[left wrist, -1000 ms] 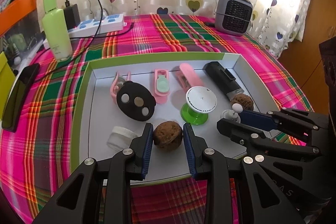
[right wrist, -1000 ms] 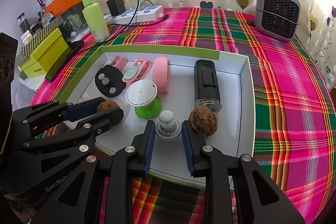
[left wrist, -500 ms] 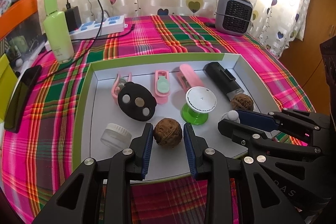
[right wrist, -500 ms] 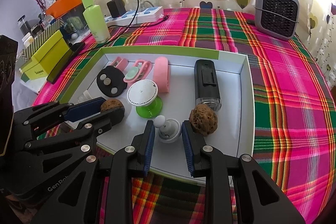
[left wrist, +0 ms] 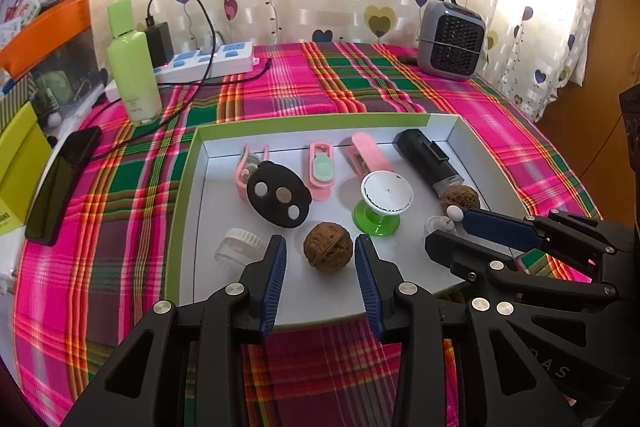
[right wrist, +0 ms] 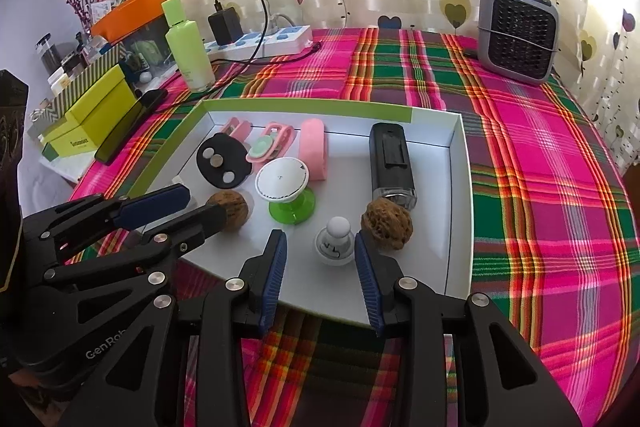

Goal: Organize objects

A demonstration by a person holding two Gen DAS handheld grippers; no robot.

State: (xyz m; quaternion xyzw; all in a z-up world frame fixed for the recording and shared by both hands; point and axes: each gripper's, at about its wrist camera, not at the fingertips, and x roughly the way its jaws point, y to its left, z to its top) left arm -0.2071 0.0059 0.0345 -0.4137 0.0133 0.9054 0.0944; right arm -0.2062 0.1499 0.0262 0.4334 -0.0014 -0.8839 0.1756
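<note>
Since the earlier frame both grippers have drawn back toward the near edge of the white tray (left wrist: 192, 227), and the things between their fingers now sit farther out toward the tips. Left gripper (left wrist: 320, 255): fingers spread wide, a walnut (left wrist: 328, 246) between the tips with a gap on each side, touching neither pad. Right gripper (right wrist: 320, 255): fingers equally wide, around a small white knob-topped piece (right wrist: 335, 243) that stands upright, knob up, close against the right finger (right wrist: 366, 267); I cannot tell whether they touch. A second walnut (right wrist: 386, 229) lies just outside that finger. Behind it a black rectangular device (right wrist: 390, 163) lies flat, its long axis running away from the camera toward the tray's far wall.
</note>
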